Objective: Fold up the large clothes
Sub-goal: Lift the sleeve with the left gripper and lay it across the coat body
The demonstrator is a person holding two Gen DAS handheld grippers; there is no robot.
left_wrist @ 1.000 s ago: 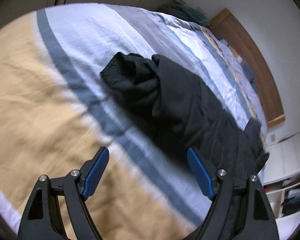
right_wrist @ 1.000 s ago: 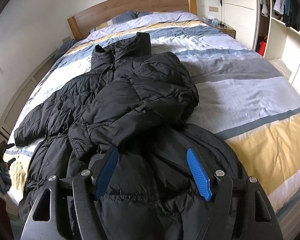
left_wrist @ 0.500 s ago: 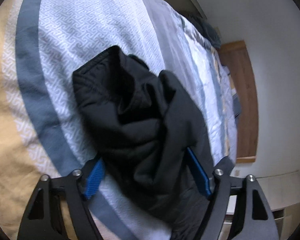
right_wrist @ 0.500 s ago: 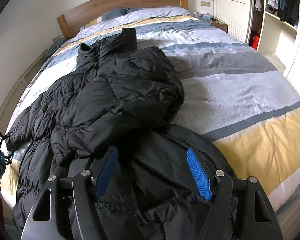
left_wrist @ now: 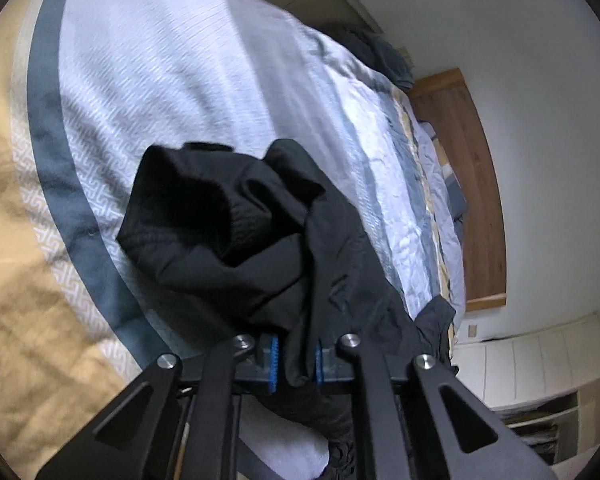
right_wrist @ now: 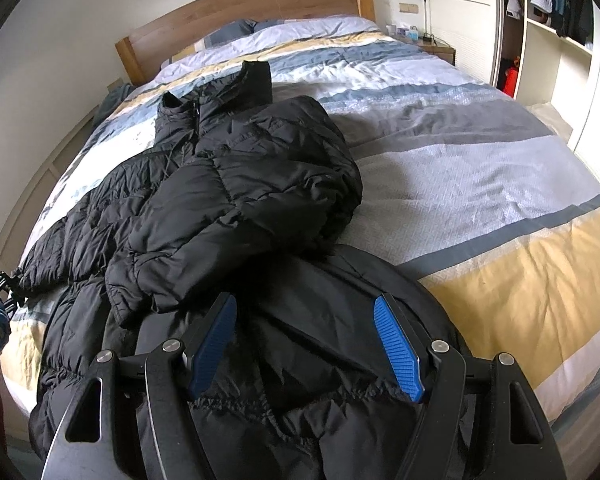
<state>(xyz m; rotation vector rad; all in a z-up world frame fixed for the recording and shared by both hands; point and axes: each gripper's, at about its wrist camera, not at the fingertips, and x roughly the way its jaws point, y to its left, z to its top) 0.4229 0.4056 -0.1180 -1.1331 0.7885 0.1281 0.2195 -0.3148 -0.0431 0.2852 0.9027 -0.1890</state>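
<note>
On the striped bed [right_wrist: 460, 184], a black puffer jacket [right_wrist: 236, 200] lies spread with one sleeve folded across its front.

Left wrist view: the left hand-held gripper [left_wrist: 294, 360] is clenched on the jacket's sleeve [left_wrist: 228, 232], blue pads pinching the dark fabric, cuff bunched above the duvet. Right wrist view: the right hand-held gripper [right_wrist: 306, 344] hangs released, pads wide apart over the jacket's hem near the foot of the bed, wooden headboard [right_wrist: 260, 4] beyond.
</note>
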